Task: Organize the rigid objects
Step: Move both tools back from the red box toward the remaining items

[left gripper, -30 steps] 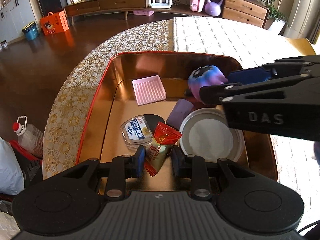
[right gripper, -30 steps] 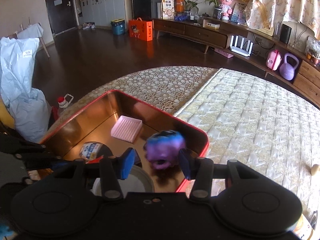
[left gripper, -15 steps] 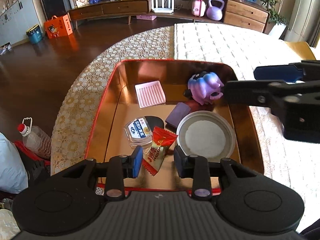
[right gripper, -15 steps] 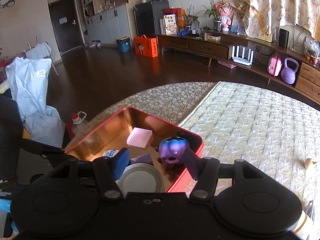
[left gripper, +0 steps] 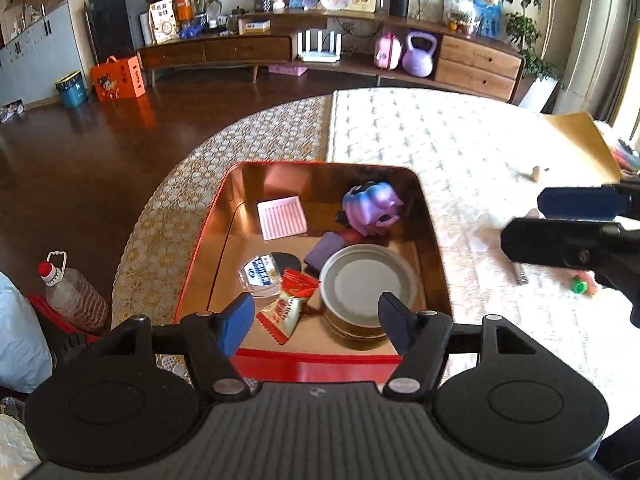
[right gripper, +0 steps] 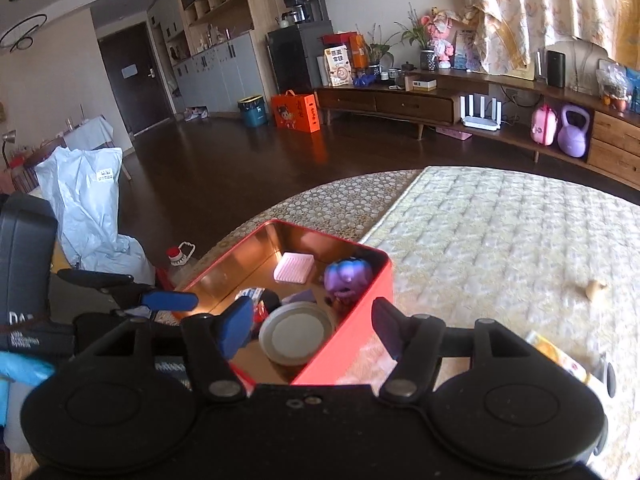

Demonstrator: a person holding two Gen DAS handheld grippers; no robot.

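Both of your claws hang wide open and empty: the left claw over the near rim of the red tin, the right claw off its corner, above the quilted pad. In the tin sit the purple toy at the far right, the pink ribbed tray at the far left, the round metal lid near you, and the red candy packet just beside it. The toy looks hard, light and rounded, so it may slip; I'd pinch it across the body. The lid is thin and flat; take it by the rim. The packet is light and crinkly; grip one end. Outside the tin, a small green-and-pink piece lies on the pale quilted pad, which looks soft and may let things tip. Beyond are a dark wooden floor and a long low cabinet.
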